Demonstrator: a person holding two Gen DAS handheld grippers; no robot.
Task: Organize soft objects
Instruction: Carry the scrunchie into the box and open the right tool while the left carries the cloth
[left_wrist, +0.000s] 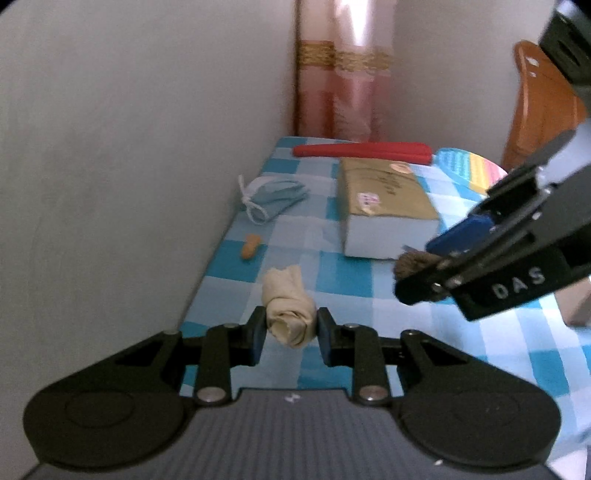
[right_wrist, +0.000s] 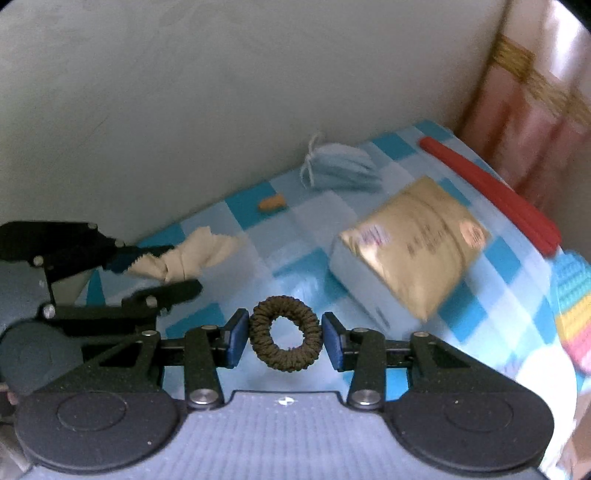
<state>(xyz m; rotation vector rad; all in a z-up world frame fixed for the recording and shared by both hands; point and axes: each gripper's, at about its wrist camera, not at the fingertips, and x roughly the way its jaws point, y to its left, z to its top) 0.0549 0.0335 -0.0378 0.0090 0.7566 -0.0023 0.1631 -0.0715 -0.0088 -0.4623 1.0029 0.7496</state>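
Note:
My left gripper is shut on a rolled beige cloth, holding it over the blue checked tablecloth. The cloth also shows in the right wrist view, between the left gripper's fingers. My right gripper is shut on a dark brown hair scrunchie, held just above the table. In the left wrist view the right gripper comes in from the right with the scrunchie at its tip. A light blue face mask lies near the wall.
A box with a gold top sits mid-table. A red flat object lies at the far edge. A small orange piece lies near the wall. A colourful pad is at the right. A wall bounds the table's left side.

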